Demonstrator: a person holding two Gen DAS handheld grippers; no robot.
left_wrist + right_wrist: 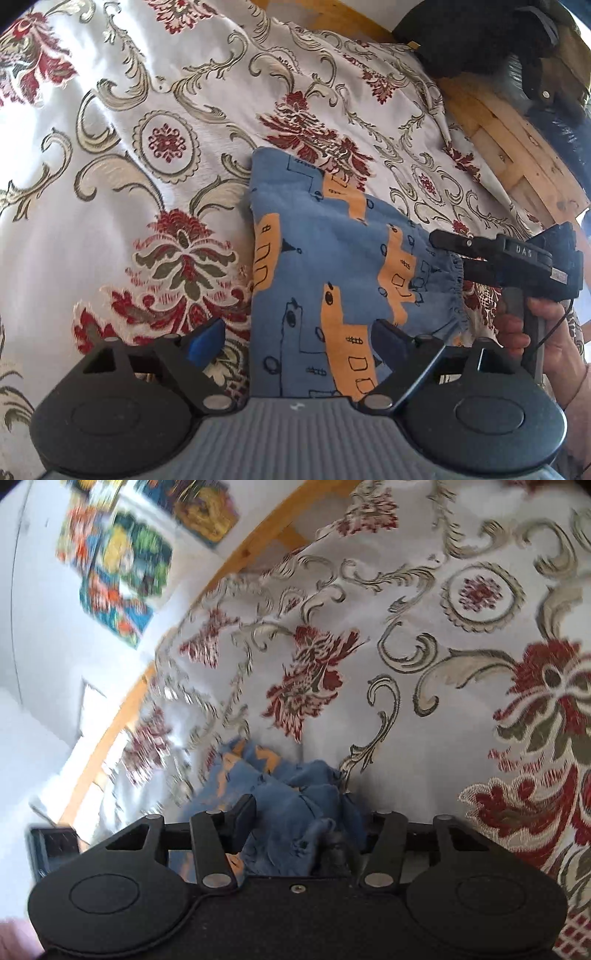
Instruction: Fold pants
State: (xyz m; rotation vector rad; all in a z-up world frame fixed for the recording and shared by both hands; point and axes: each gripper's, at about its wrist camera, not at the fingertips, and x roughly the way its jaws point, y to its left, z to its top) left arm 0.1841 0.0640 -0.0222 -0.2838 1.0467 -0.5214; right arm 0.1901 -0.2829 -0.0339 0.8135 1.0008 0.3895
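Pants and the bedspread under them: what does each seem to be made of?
The pants look like soft matte knit, probably cotton jersey: limp folds, a gathered elastic waistband, and a flat blue-and-orange print. The bedspread looks like woven jacquard or brocade with a slight sheen: its red flowers and beige scrolls seem woven in, and the pale ground catches light.

I see bright daylight on both feeds, glaring off the pale bedspread at left. My right wrist view smears with motion blur, worst over the wall pictures. Fisheye bends the edges; corners go dark.
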